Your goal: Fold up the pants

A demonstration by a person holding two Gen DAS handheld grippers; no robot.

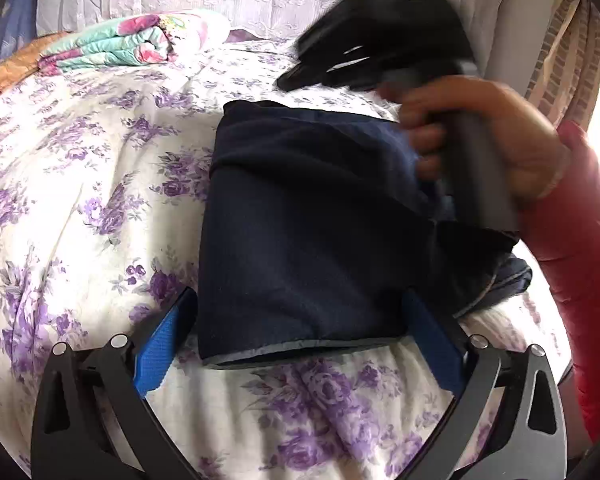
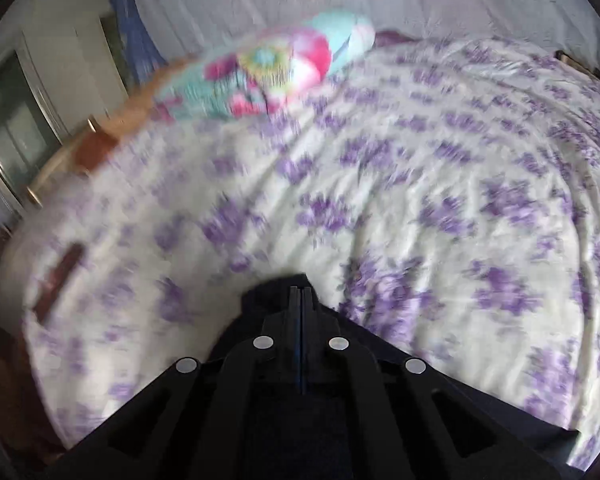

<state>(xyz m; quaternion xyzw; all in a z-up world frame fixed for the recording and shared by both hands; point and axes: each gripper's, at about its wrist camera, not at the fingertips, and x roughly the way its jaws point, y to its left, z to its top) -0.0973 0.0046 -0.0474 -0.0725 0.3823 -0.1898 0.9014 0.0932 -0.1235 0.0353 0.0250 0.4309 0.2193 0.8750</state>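
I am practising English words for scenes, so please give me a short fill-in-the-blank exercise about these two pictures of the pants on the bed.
1. The dark pants lie on a bedcover printed with ____ flowers.
2. The left gripper is ____, one finger on each side of the pants.
3. The jaws of the right gripper are ____.
4. The hand on the right gripper comes out of a ____ sleeve.

Missing words: purple; open; shut; red
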